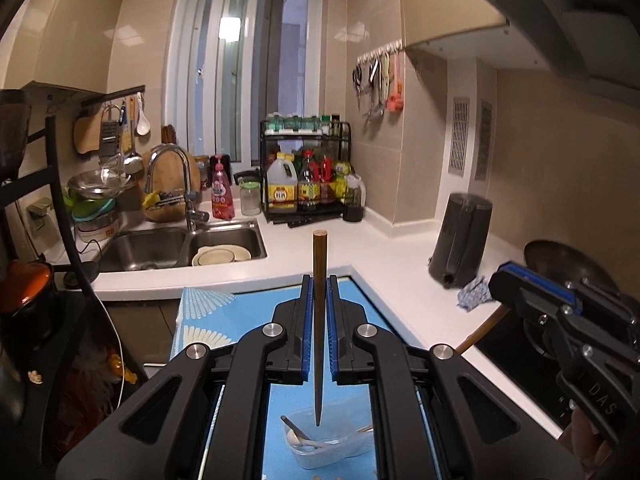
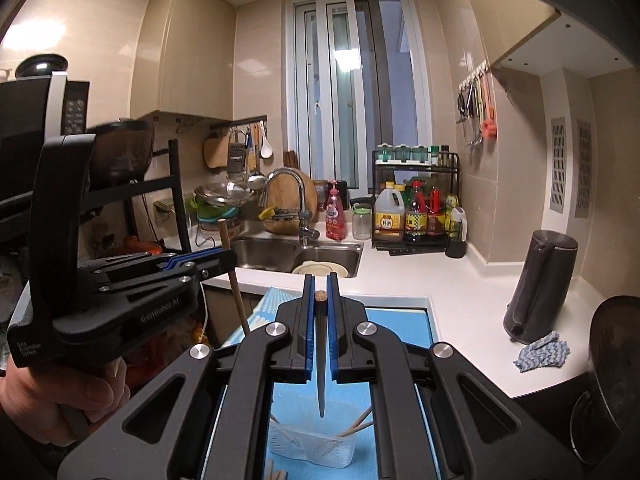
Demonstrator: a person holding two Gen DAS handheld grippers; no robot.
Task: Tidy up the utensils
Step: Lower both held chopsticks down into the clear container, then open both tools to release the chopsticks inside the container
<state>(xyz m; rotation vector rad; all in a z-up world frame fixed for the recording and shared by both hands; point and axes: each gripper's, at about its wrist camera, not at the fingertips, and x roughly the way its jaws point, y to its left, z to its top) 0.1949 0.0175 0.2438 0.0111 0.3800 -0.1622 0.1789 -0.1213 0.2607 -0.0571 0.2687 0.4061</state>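
Left wrist view: my left gripper (image 1: 319, 292) pinches one chopstick (image 1: 319, 320) upright above the clear tub (image 1: 320, 454).
My right gripper (image 2: 320, 292) pinches another chopstick (image 2: 321, 360) likewise; both look light, stiff, slippery, best clamped mid-shaft.

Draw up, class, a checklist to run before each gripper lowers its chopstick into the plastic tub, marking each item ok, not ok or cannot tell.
1. Left gripper shut on left chopstick: ok.
2. Right gripper shut on right chopstick: ok.
3. Both chopsticks point down: ok.
4. Tub under left tip: ok.
5. Tub under right tip: ok.
6. Room left among the spoon and sticks already in the tub: cannot tell.
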